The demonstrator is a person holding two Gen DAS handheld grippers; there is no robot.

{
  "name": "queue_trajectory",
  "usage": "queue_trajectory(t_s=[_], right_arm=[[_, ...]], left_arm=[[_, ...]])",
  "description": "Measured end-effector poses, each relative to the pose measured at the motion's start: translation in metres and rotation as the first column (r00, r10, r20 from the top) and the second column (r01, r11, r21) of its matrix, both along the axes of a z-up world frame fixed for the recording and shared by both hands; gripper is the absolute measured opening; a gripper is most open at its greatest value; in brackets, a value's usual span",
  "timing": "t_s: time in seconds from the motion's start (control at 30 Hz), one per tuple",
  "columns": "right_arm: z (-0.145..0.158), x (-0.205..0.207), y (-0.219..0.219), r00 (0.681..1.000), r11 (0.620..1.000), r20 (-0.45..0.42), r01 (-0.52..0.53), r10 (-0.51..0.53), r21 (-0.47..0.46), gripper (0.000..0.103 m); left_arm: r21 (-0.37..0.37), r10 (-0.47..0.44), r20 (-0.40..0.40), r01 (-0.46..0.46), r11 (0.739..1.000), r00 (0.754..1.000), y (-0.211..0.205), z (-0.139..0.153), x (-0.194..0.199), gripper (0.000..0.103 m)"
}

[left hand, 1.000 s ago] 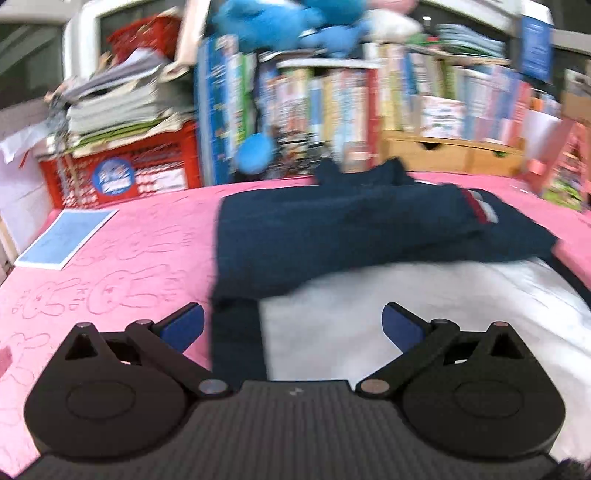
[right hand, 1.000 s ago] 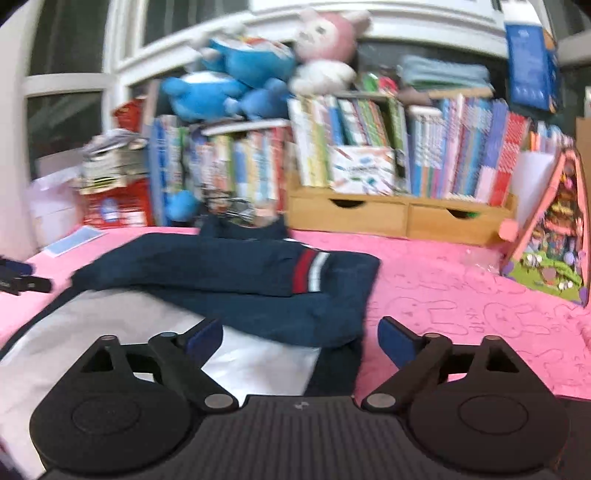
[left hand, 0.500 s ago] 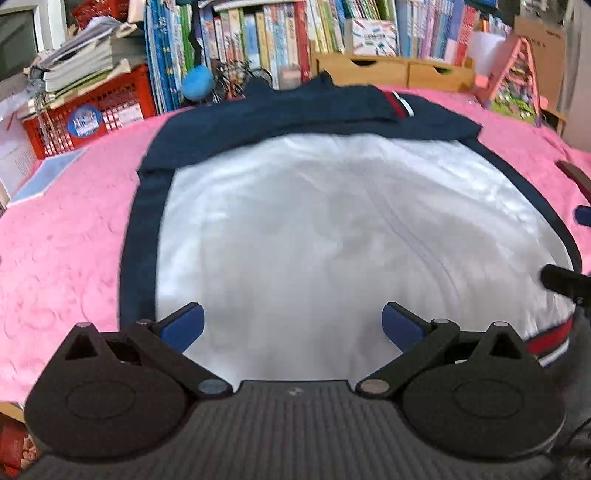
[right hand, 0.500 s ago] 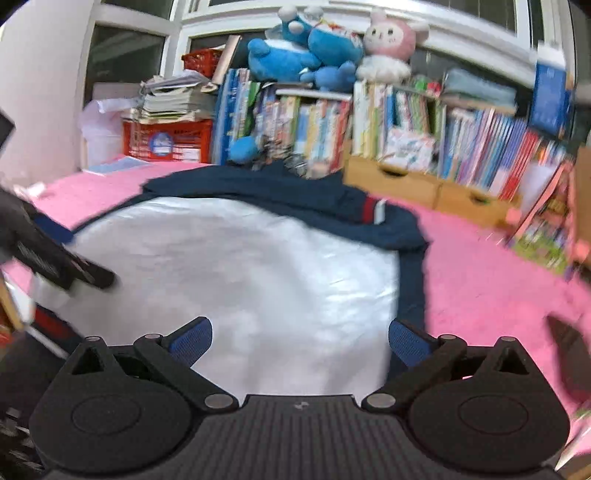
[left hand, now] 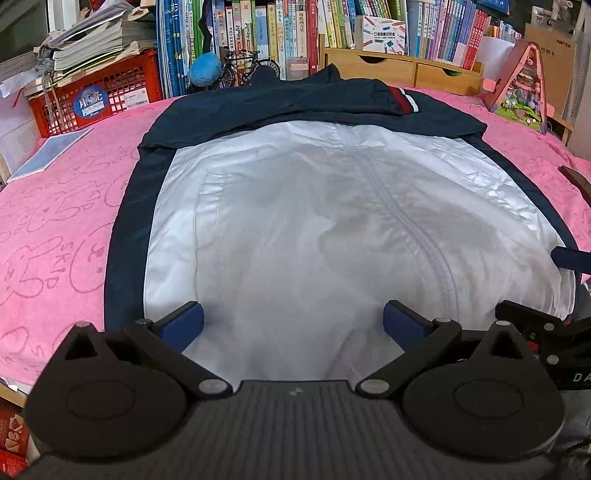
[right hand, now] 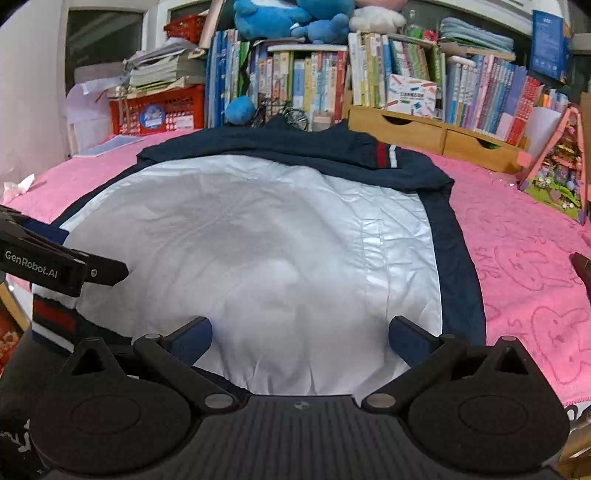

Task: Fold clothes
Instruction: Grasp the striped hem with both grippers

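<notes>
From the left wrist, the left gripper (left hand: pixel 291 321) gapes wide and empty over the jacket's (left hand: pixel 295 206) near hem, spread ahead. From the right wrist, the right gripper (right hand: pixel 300 338) hovers likewise; slippery lining could slide, pinching one layer only.

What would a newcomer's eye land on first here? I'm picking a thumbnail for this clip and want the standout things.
First the jacket, spread over the pink blanket, its big white lining facing up and navy sleeves folded across its far end. Next, the open left gripper and right gripper hovering at its near hem. Behind, a crowded row of books topped by blue plush toys.
</notes>
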State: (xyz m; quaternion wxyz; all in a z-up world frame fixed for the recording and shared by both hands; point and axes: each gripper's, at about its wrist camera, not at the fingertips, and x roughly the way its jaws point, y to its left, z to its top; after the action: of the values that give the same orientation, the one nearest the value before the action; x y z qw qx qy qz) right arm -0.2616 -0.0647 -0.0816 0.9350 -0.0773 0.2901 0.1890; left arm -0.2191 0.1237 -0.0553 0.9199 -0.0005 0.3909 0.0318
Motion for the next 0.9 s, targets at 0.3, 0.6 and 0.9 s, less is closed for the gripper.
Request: queue_trajectory(t_s=[0.3,0.6,0.9], right_arm=[[-0.004,-0.004,0.005,0.998,0.999,0.042,0.050,-0.050,0.004,0.103],[0.016,-0.015,-0.045,0.993,0.992,0.011,-0.114,0.113,0.048,0.103],[0.001,-0.022,-0.101,0.993,0.999,-0.108,-0.048,0.050,0.019,0.103]], left_arm=[[-0.002,0.005,0.015,-0.005,1.000,1.000,0.000,-0.001,-0.001,0.103],[0.023,-0.026,0.094,0.024,0.999,0.995,0.025,0.025,-0.030,0.103],[-0.028,0.087,0.029,-0.086,0.996,0.996,0.081,0.006,-0.078,0.103]])
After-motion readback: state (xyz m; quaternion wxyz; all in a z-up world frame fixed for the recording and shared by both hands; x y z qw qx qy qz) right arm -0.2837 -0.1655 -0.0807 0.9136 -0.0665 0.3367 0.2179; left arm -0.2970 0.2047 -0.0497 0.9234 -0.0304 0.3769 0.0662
